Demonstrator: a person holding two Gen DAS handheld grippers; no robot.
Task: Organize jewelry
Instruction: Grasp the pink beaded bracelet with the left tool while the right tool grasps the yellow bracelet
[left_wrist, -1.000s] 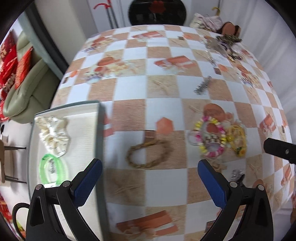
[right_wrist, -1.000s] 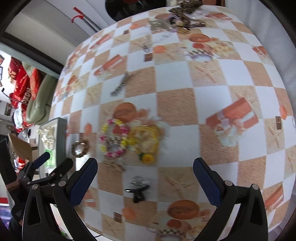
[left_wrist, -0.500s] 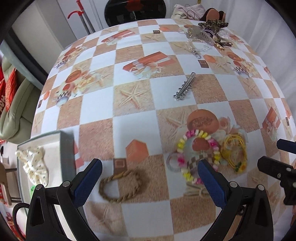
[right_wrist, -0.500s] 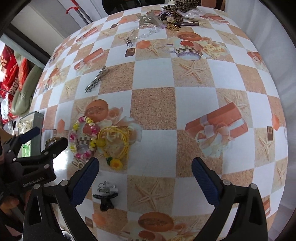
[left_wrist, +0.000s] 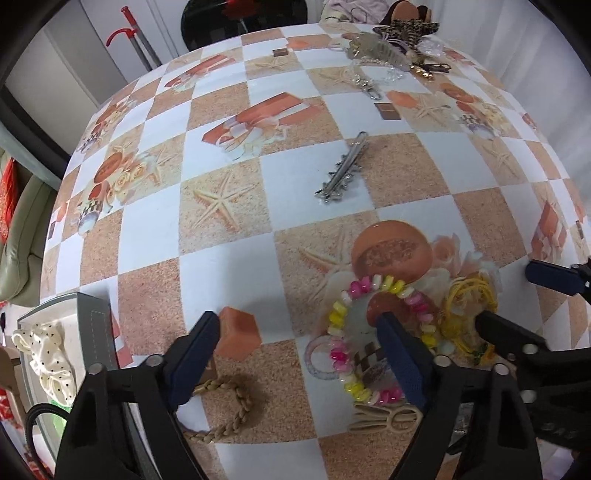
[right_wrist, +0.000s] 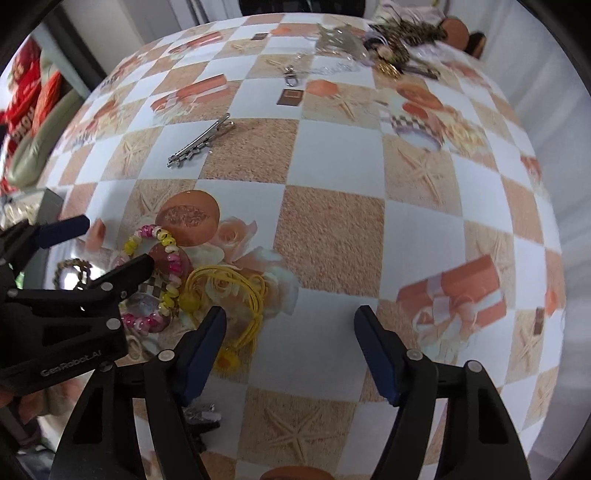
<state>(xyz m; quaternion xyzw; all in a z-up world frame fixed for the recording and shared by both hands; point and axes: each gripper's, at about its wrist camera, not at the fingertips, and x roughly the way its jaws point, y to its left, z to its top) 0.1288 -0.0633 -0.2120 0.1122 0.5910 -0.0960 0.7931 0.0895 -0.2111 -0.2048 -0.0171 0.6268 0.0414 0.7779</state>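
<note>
My left gripper, jaws apart, hovers beside the pink-and-yellow beaded bracelet; my right gripper, jaws apart, near the yellow cord bracelet.

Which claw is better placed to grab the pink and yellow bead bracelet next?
Left, probably. The left claw is open, one finger already over the bead bracelet. The right claw, also open, sits over bare tablecloth beside the yellow cord, farther from the beads.

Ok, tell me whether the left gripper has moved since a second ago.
Yes. The left gripper has moved away from the tray, toward the beaded bracelet.
</note>
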